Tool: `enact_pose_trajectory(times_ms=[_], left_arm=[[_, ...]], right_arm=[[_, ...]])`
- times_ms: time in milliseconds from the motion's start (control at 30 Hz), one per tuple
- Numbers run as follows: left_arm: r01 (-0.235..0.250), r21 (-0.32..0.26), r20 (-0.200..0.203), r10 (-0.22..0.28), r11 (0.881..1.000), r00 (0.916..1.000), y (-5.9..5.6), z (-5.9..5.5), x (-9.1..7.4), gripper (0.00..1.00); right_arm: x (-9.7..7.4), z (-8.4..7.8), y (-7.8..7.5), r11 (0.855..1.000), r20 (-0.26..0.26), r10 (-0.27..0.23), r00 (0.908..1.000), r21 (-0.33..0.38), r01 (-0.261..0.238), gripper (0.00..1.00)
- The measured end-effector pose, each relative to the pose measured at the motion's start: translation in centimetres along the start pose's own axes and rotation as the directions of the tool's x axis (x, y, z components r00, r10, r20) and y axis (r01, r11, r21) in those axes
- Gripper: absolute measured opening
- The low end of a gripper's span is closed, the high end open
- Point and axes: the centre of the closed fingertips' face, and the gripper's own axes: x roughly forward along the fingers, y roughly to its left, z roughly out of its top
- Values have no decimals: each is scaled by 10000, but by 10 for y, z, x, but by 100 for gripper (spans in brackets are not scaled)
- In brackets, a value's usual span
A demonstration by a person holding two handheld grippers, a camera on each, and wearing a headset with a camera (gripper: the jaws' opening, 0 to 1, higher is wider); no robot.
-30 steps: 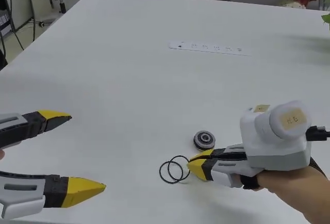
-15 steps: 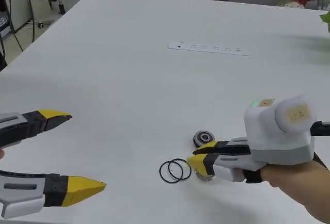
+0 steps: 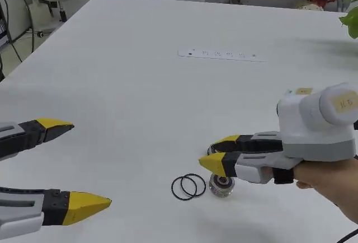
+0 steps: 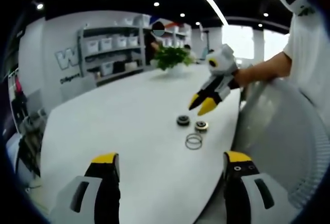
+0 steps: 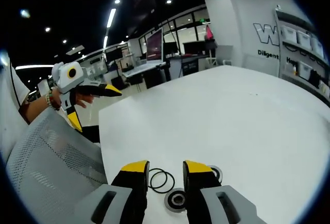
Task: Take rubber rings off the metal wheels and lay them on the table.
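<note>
On the white worktop [image 3: 140, 86] two rubber rings [image 3: 188, 186] are laid flat and overlap each other, so that the pair forms a short shape whose long axis runs left to right in the head view. Just beside them on the right, one metal wheel [image 3: 221, 185] is lying flat with its hub turned upward. A second wheel [image 4: 182, 120] is seen a little farther from the person, apart from the first one. The right tongs [image 3: 208, 153] are held above the near wheel, pointing to the left, with the jaws parted by a small gap and nothing held between them. The left tongs [image 3: 92, 163] are kept well apart on the left, pointing to the right, the jaws spread wide and empty. The rings and wheels are placed near the edge of the worktop on the person's side. Beyond them a broad bare surface is left free up to a power strip [image 3: 221, 54], which lies well apart toward the far side.
</note>
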Motion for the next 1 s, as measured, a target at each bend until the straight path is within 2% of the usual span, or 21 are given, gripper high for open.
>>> enact_pose_trajectory(times_ms=[33, 67, 100, 200, 267, 400, 567, 633, 700, 800, 1000], left_arm=[[31, 33, -6, -31, 10000, 10000, -1, 1, 0, 84], [57, 71, -14, -57, 10000, 10000, -1, 2, 0, 84], [92, 133, -37, -91, 9999, 10000, -1, 3, 1, 84], [137, 285, -60, -136, 9995, 9999, -1, 8, 1, 84], [159, 398, -2, -159, 9991, 9999, -1, 13, 0, 84], [243, 625, 72, -248, 9978, 9997, -2, 24, 0, 85], [356, 939, 60, -363, 9949, 9993, -2, 34, 1, 86], [444, 1064, 159, -464, 9933, 9988, -2, 42, 1, 86], [537, 1179, 420, -590, 9916, 9974, -3, 53, 2, 87], [612, 1381, 730, -718, 9885, 9947, -3, 71, 3, 87], [823, 2236, 1049, -1079, 9712, 9886, -4, 104, 9, 87]], right_arm=[[-3, 5, -2, 10000, 141, -37, 9999, 7, 36, 25], [-5, 13, -2, 9997, 495, -55, 9988, 231, 44, 26], [-8, 26, -2, 9988, 1019, 31, 9948, 491, -82, 26], [-20, 51, -7, 9975, 1859, -33, 9826, 701, -99, 26], [-27, 59, -13, 9979, 2053, -167, 9786, 651, 34, 26], [-33, 66, -20, 9990, 2128, -201, 9769, 422, 114, 29], [-38, 69, -29, 9997, 2161, -253, 9760, 18, 255, 29], [-40, 69, -35, 9995, 2210, -282, 9749, -78, 307, 29], [-40, 68, -41, 9992, 2237, -368, 9740, -99, 400, 29], [-40, 59, -57, 9969, 2393, -676, 9686, 543, 561, 29], [-35, 31, -69, 9936, 2012, -901, 9754, 858, 741, 27]])
